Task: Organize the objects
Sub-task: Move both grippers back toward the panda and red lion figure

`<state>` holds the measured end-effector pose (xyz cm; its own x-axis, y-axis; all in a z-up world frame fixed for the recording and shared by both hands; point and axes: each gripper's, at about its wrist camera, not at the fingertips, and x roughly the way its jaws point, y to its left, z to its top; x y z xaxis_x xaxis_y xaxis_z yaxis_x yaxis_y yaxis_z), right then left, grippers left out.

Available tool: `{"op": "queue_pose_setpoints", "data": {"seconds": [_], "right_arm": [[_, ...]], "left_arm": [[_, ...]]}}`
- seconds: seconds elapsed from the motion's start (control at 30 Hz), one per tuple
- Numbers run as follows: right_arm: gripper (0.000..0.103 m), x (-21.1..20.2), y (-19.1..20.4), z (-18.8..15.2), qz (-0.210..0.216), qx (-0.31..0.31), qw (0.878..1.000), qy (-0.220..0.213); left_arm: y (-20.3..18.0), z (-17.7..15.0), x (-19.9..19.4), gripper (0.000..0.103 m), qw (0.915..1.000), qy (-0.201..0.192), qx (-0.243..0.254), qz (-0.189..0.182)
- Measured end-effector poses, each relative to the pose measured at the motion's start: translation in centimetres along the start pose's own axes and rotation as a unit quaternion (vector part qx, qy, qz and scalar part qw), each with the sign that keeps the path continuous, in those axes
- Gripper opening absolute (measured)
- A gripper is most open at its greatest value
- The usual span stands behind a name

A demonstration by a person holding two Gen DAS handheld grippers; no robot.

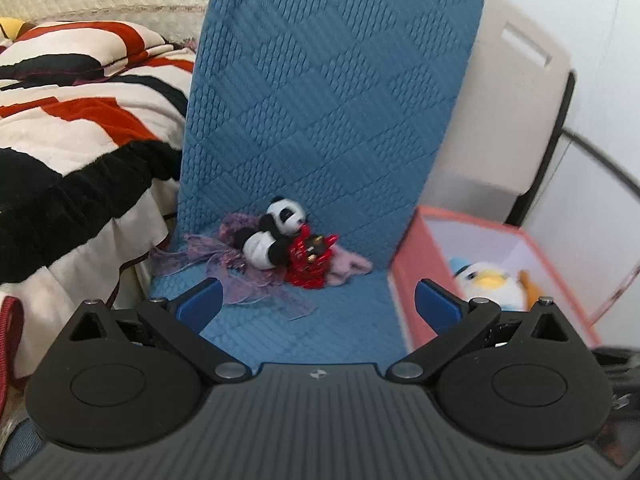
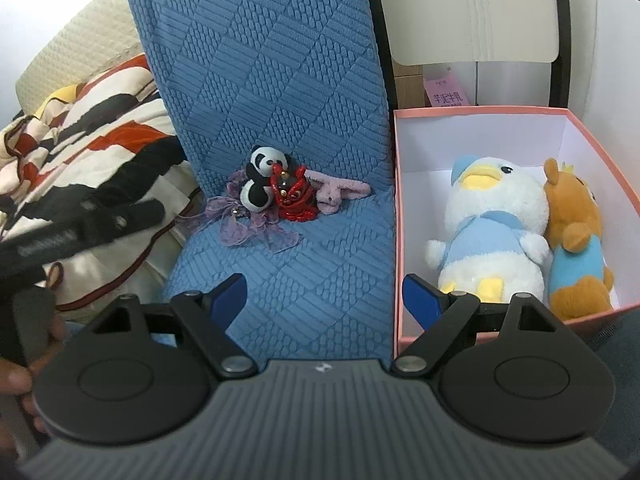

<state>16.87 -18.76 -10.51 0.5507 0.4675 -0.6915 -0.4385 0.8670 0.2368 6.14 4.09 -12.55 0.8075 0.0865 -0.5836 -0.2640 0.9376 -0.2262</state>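
Both the left claw (image 1: 318,302) and the right claw (image 2: 326,300) are held spread wide above the blue quilted seat (image 2: 320,272), with nothing between the pads. A panda toy (image 2: 262,180), a red lion toy (image 2: 292,196), a pink plush (image 2: 340,194) and a purple ribbon (image 2: 244,228) are clustered at the back of the seat. Just beside the seat, a white duck plush (image 2: 492,224) and an orange bear plush (image 2: 576,240) are kept side by side in the pink box (image 2: 400,240).
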Motion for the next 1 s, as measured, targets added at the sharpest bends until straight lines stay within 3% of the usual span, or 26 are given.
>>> {"op": "queue_pose_setpoints", "data": {"seconds": [0.3,0.57,0.77,1.0], "right_arm": [[0.086,4.1,-0.7,0.9,0.005,-0.025,1.000,-0.006],[0.086,7.8,-0.4,2.2,0.027,-0.065,0.997,-0.018],[0.085,10.9,0.6,3.5,0.044,-0.092,0.995,-0.012],[0.070,14.2,1.8,4.9,0.075,-0.116,0.990,0.003]], "left_arm": [[2.1,-1.2,5.6,0.103,0.9998,-0.013,-0.005,0.014],[3.8,-0.1,9.5,0.103,0.9992,-0.015,-0.010,0.035],[5.6,1.5,13.2,0.103,0.9986,0.029,-0.044,0.008],[6.1,2.9,16.6,0.102,0.9969,0.060,-0.052,0.000]]}}
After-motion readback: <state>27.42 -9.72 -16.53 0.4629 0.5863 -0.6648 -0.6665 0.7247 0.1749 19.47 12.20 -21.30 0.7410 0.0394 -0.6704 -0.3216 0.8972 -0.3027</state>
